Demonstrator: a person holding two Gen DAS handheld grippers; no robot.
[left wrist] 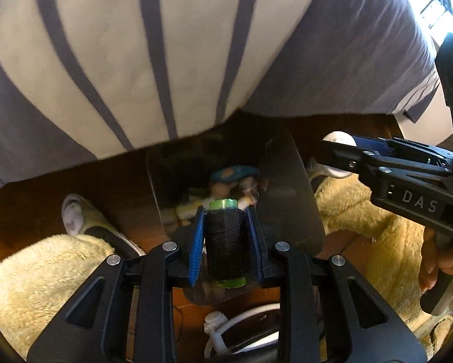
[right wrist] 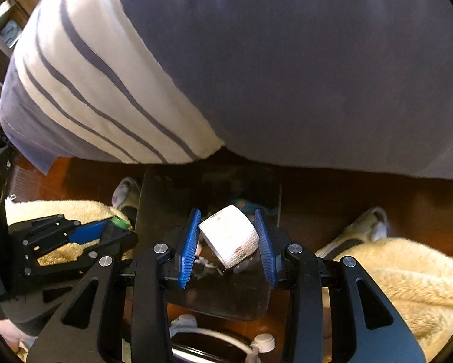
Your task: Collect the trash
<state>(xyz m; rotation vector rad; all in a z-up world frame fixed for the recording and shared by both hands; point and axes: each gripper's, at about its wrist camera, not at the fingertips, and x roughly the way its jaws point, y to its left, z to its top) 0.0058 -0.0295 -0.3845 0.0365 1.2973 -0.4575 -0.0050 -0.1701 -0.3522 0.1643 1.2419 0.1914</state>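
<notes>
Left gripper [left wrist: 226,236] clamps the black thread spool [left wrist: 225,242]; right gripper [right wrist: 228,242] clamps the white tape roll [right wrist: 228,236]: centre both over the dark open bin [right wrist: 208,187] before you release.

The contents of the dark bin [left wrist: 178,178] beyond the left gripper [left wrist: 226,239] are blurred and shadowed; a blue-topped item [left wrist: 234,173] and pale scraps are seen there, but what they are cannot be told. The lower end of the black thread spool [left wrist: 225,242] is partly hidden between the blue pads. The striped bedding [left wrist: 135,60] above is smeared and cut off by the picture's edge. In the right wrist view, the bin's inside is largely hidden behind the white roll [right wrist: 230,236] clamped in the right gripper [right wrist: 229,239]. A white cable [right wrist: 214,337] below the claw is cut off at the bottom edge. Both slippers [right wrist: 368,227] are partly covered by fleece trouser legs [right wrist: 408,272].
</notes>
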